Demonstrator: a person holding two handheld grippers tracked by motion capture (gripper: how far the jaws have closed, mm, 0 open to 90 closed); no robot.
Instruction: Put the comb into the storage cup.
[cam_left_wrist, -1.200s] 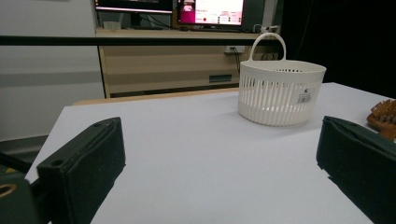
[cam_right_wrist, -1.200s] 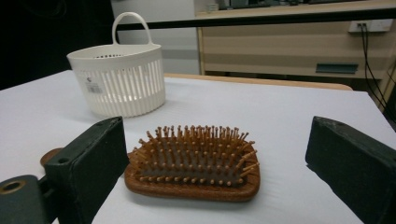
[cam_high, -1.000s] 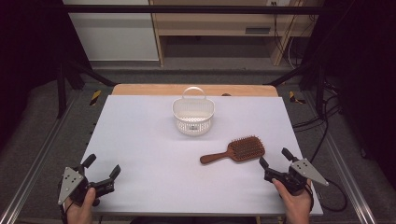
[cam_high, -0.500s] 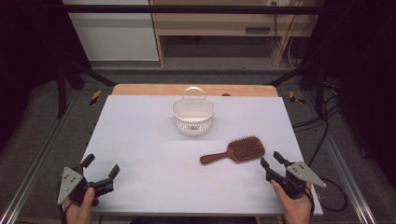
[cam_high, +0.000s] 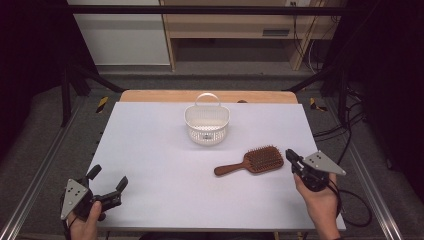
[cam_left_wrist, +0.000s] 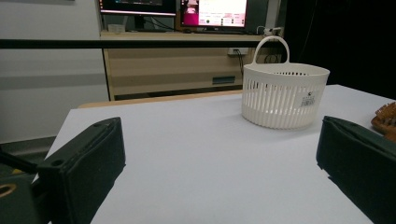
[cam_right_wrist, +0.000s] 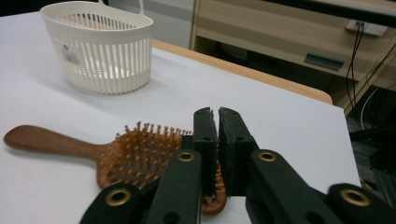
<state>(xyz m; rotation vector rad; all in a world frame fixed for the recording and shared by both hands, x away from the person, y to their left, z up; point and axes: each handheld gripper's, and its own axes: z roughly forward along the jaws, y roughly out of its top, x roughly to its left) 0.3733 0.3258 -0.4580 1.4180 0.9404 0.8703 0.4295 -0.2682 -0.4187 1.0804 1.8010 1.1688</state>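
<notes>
the right tool (cam_high: 291, 159) has closed in on the wooden hairbrush (cam_high: 252, 162): a second ago it sat back toward the near right corner of the bench (cam_high: 150, 130) with its jaws spread, and now it has slid forward until its tips sit just beside the bristled head. in the right gripper view its jaws stand pressed almost together with nothing between them, right over the near rim of the hairbrush (cam_right_wrist: 140, 156), whose handle runs away to the tool's left. so the reach is made but no grip exists yet; the jaws will likely have to part again before they can take the head or the handle.

the left tool (cam_high: 107, 181) has barely shifted and rests at the near left edge of the bench, jaws wide apart and empty. ahead of it and off to its right stands the white basket (cam_left_wrist: 283, 95), upright, handle raised. from the right tool the basket (cam_right_wrist: 100, 44) lies farther out and to its left, well apart from the hairbrush, and looks like the probable place to drop it.
</notes>
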